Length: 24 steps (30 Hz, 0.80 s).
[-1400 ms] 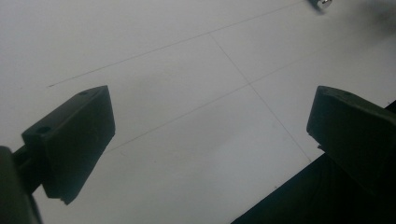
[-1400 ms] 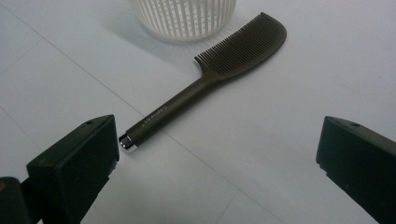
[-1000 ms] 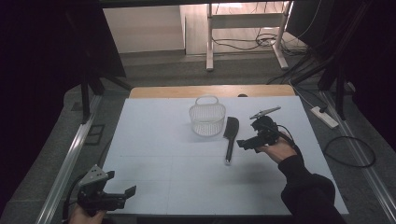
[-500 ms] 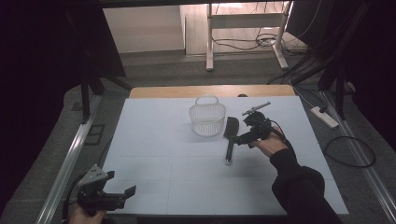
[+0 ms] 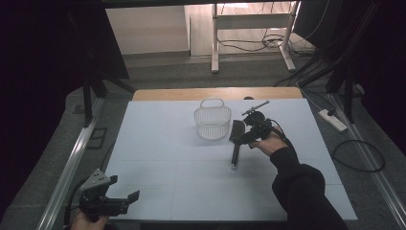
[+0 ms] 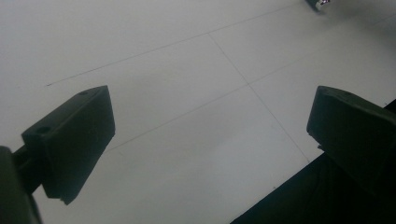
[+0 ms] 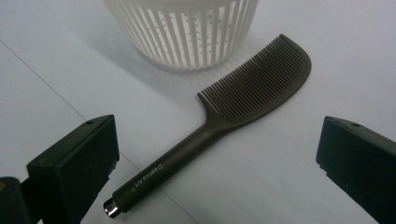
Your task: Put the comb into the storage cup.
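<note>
A dark comb [image 7: 233,116] with a long handle lies flat on the white table, its toothed head beside a white slatted basket [image 7: 187,28]. In the high view the comb [image 5: 235,143] lies just right of the basket [image 5: 212,120]. My right gripper [image 5: 245,138] hovers over the comb, open, jaws wide on either side of it with nothing held. Its fingers [image 7: 74,163] frame the handle. My left gripper [image 5: 128,199] rests at the table's near left corner, open and empty, its fingers [image 6: 74,140] over bare tabletop.
The white table [image 5: 167,158] has a wooden strip along its far edge. A metal rail [image 5: 72,163] runs along the left side. Cables and a power strip [image 5: 332,120] lie on the floor to the right.
My right gripper has moved left and forward, from the right of the comb to over it near the basket. The left gripper has stayed put.
</note>
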{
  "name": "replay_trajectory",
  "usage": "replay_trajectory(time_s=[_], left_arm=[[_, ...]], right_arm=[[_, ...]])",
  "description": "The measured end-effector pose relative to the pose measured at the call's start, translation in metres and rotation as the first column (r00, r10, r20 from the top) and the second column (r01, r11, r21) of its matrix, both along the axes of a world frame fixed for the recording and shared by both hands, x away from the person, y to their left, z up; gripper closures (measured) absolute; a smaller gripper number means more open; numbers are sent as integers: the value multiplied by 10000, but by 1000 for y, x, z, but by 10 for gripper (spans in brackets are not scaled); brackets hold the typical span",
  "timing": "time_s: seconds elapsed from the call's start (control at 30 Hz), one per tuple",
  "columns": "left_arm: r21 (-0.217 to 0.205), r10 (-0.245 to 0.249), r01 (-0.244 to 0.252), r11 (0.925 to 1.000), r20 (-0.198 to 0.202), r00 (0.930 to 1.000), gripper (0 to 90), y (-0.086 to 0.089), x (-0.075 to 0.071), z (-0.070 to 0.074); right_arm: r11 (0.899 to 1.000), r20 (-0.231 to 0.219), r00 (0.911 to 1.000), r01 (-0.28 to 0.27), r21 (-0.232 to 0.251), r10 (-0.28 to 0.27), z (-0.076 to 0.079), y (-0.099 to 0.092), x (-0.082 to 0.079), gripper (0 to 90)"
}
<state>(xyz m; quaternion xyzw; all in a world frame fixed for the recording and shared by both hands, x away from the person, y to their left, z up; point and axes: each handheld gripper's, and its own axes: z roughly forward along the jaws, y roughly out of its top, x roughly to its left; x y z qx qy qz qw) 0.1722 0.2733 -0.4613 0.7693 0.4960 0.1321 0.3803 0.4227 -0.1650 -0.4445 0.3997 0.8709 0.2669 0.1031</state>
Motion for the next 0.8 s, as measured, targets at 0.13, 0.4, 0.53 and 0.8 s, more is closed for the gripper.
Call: replay_trajectory(time_s=[0.13, 0.4, 0.53, 0.8], left_arm=[[-4, -3, 3, 10000, -3, 10000, 19, 0, 0, 0], [-11, -13, 13, 10000, -19, 10000, 19, 0, 0, 0], [-14, -15, 14, 10000, -16, 10000, 19, 0, 0, 0], [0, -27, 27, 10000, -26, 10000, 19, 0, 0, 0]], right_arm=[[10000, -41, 10000, -73, -43, 73, -1, 5, 4, 0], [9994, -54, 9997, -235, -256, 234, -4, 14, 11, 0], [9991, -44, 9996, -272, -321, 271, -6, 17, 14, 10], [9989, -262, 9989, -401, -230, 395, -7, 18, 16, 421]])
